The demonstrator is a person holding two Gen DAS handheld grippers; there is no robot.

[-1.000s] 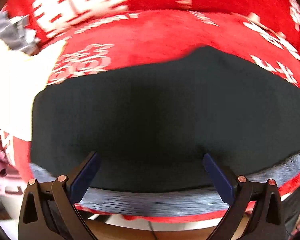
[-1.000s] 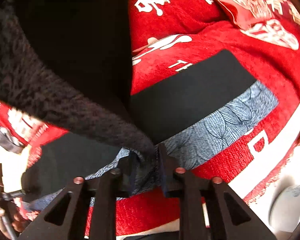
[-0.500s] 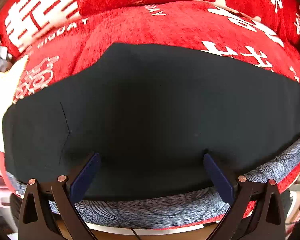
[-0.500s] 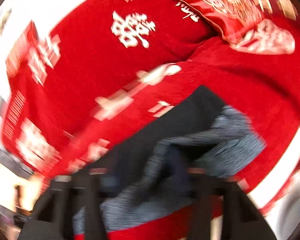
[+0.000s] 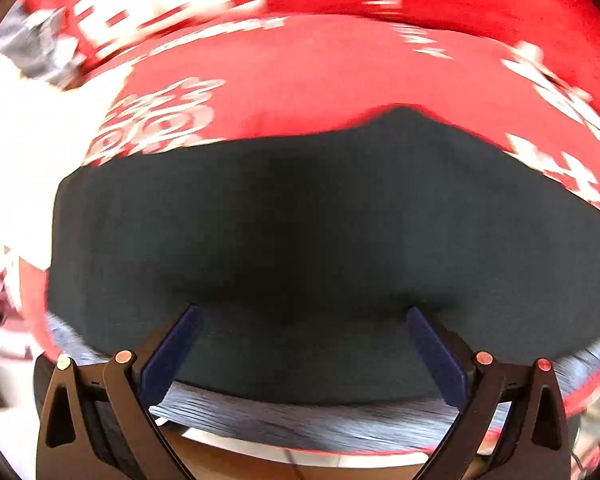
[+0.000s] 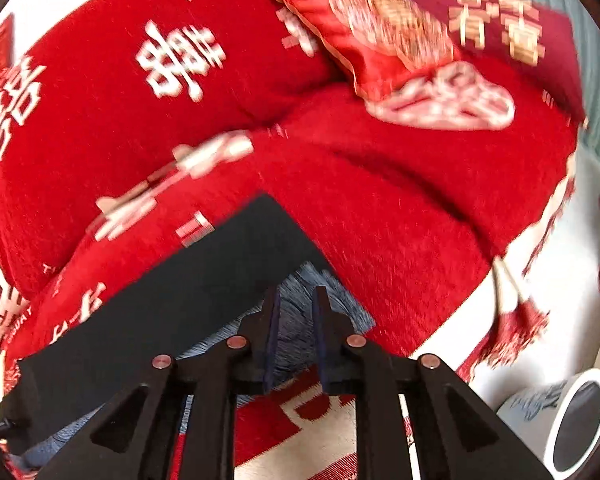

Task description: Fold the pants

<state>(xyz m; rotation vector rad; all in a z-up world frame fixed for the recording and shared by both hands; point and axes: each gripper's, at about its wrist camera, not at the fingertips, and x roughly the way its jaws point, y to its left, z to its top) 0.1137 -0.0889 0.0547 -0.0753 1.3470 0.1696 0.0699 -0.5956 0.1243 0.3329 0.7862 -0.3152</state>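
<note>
With the left hand-held gripper (image 5: 300, 344) spread wide and empty over the folded black pants (image 5: 300, 220) just ahead on the red sofa cover (image 6: 380, 208), and the right hand-held gripper (image 6: 294, 316) nearly closed, grasping nothing, over their grey lining edge (image 6: 296, 300), a careless withdrawal could snag and undo the fold.

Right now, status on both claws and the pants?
Left claw open, empty, over the pants. Right claw nearly shut, nothing gripped. Pants folded flat on red sofa cover, grey lining showing. Nothing in the way.

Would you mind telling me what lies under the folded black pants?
A blue-grey patterned cloth shows beneath the black pants, over the red blanket. How far that cloth reaches underneath is covered.
</note>
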